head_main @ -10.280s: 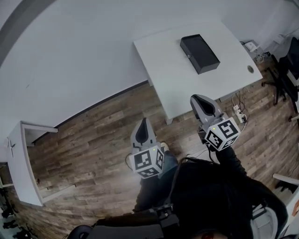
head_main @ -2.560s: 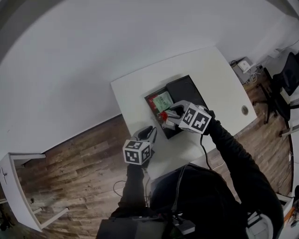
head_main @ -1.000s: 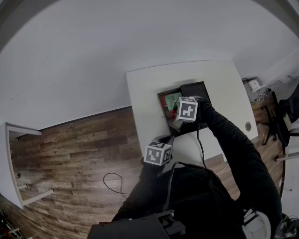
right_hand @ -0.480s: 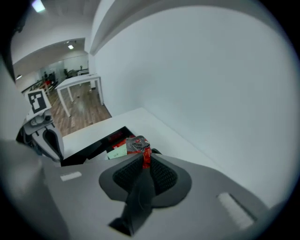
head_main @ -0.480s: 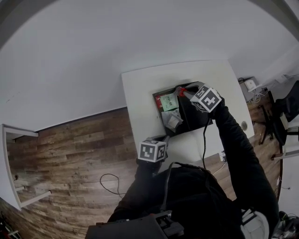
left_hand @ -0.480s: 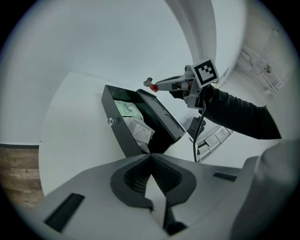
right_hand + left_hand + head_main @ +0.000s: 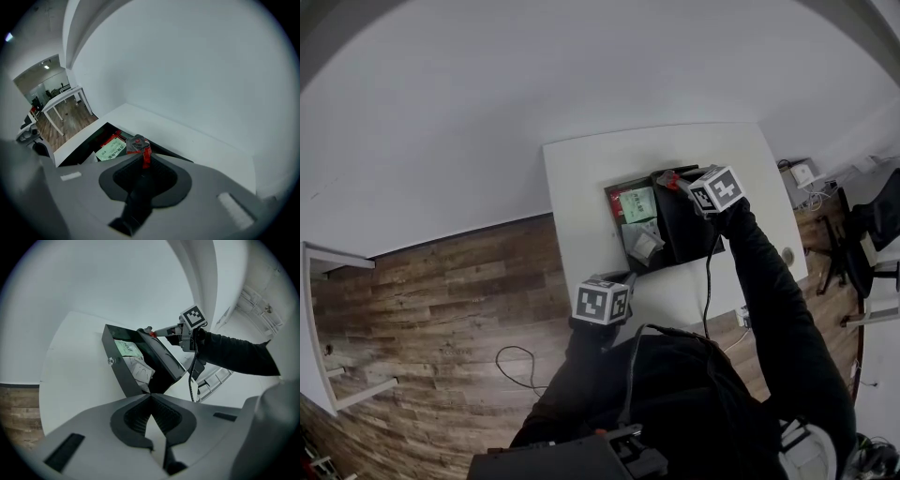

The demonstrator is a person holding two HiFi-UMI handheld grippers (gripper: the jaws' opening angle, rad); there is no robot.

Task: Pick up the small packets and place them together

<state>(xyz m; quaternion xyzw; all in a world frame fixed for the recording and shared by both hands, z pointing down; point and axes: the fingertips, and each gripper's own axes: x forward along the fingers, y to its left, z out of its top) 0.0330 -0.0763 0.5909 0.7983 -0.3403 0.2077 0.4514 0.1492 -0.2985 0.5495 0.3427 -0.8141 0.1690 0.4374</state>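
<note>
An open black box [image 7: 622, 246] sits mid-table in the head view, its lid [image 7: 689, 230] lying to the right. Inside lie a green packet [image 7: 637, 202], a white packet [image 7: 645, 244] and a red one [image 7: 110, 139]. My right gripper [image 7: 679, 181] hovers over the box's far edge, shut on a small red packet [image 7: 136, 145] whose crumpled end sticks out past the jaws. My left gripper [image 7: 628, 278] rests near the table's front edge, shut and empty, pointing at the box [image 7: 119, 373].
The white table [image 7: 581, 187] stands against a white wall. A wooden floor [image 7: 441, 300] lies to its left, with a loose cable [image 7: 511, 361]. Another white table [image 7: 314, 319] is at far left, and office chairs [image 7: 886, 216] at right.
My right gripper has risen out of the box with the red packet and moved back and right, over the far edge. My left gripper has barely shifted.
</note>
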